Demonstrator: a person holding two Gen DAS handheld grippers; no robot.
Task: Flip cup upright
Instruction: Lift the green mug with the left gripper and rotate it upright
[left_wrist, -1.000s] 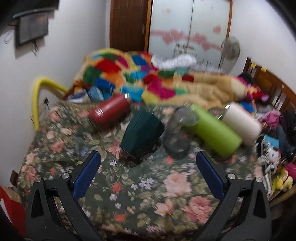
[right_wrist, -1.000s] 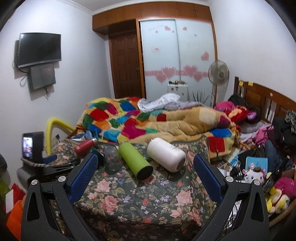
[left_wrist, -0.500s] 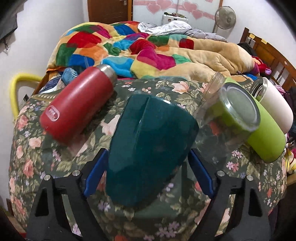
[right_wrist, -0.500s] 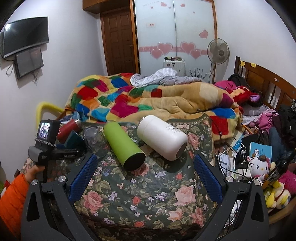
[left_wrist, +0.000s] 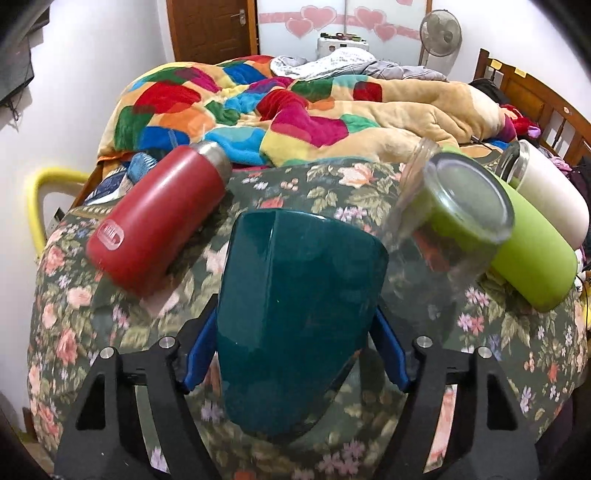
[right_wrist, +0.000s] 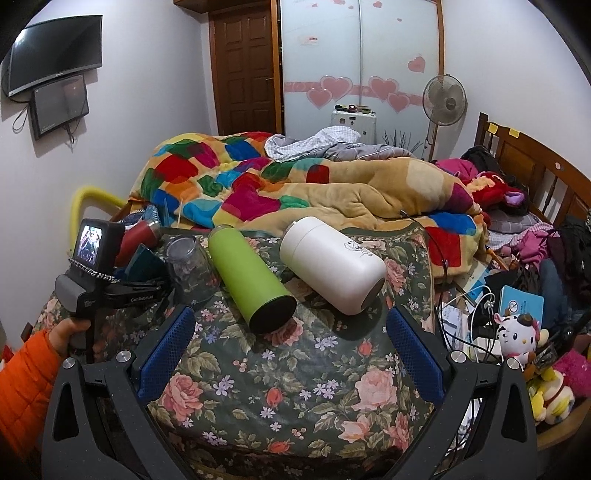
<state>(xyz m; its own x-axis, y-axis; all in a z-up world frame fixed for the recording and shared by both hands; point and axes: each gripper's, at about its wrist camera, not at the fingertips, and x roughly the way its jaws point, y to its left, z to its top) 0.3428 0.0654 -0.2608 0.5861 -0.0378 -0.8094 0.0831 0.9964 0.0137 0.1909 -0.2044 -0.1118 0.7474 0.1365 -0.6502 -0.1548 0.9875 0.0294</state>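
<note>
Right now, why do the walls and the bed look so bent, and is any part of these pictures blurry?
Left wrist view: fisheye bending curves the room, corners go dark, the floral cover near the dark green cup is smeared, and the glass jar looks soft. Right wrist view: same curving, but sharp; the white bottle and green bottle cast soft shadows.

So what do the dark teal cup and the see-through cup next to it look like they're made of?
The dark teal cup looks like glazed ceramic or glossy hard plastic: opaque, with soft highlights and faceted sides; I can't tell which. The see-through cup looks like glass or clear plastic: the green bottle and the floral cover show through it, and its base looks thick.
</note>
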